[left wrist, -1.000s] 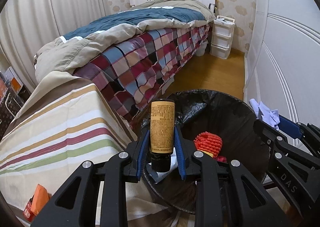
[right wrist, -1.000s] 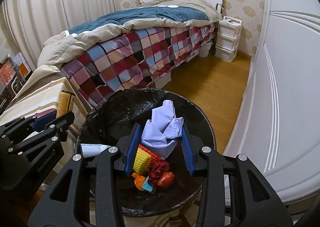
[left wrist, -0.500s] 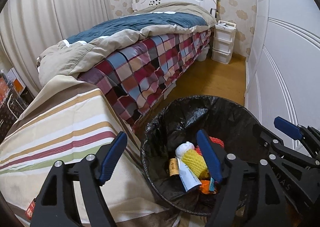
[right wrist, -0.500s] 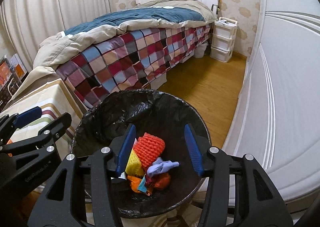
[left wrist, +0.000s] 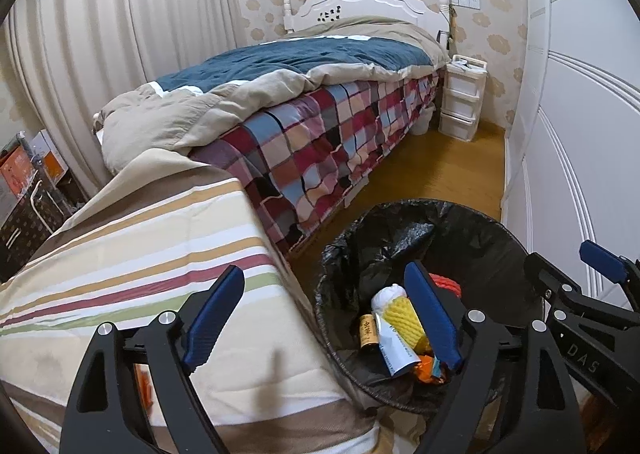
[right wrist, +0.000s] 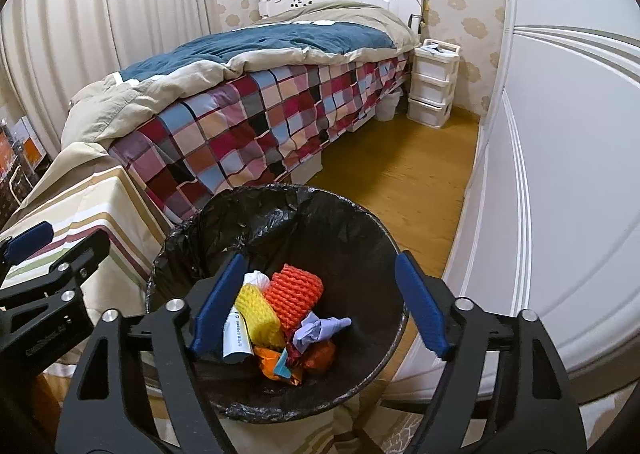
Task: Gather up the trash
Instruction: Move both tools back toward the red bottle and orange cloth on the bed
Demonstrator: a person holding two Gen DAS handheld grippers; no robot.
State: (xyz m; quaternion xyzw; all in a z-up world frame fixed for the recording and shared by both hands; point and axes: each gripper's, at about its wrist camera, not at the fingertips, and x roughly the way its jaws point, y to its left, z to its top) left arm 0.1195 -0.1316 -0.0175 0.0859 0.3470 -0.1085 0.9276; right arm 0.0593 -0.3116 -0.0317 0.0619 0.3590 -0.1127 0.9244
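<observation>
A round bin with a black liner [left wrist: 472, 230] [right wrist: 320, 209] stands on the floor beside the bed. In it lie a yellow foam net [right wrist: 258, 312], an orange foam net [right wrist: 296, 294], a crumpled pale purple tissue [right wrist: 316, 330], a white tube [right wrist: 236, 338] and a small brown bottle [left wrist: 367, 336]. My left gripper [left wrist: 324, 314] is open and empty, over the bin's left rim and the striped cloth. My right gripper [right wrist: 316, 302] is open and empty above the bin.
A table with a striped cloth [left wrist: 140, 254] stands left of the bin. A bed with a checked blanket [right wrist: 260, 121] lies behind. A white wardrobe [right wrist: 560, 173] is on the right. White drawers [right wrist: 432, 89] stand at the far wall.
Both grippers have opened. The bottle fell from my left gripper into the bin, and the purple tissue fell from my right gripper into the bin.
</observation>
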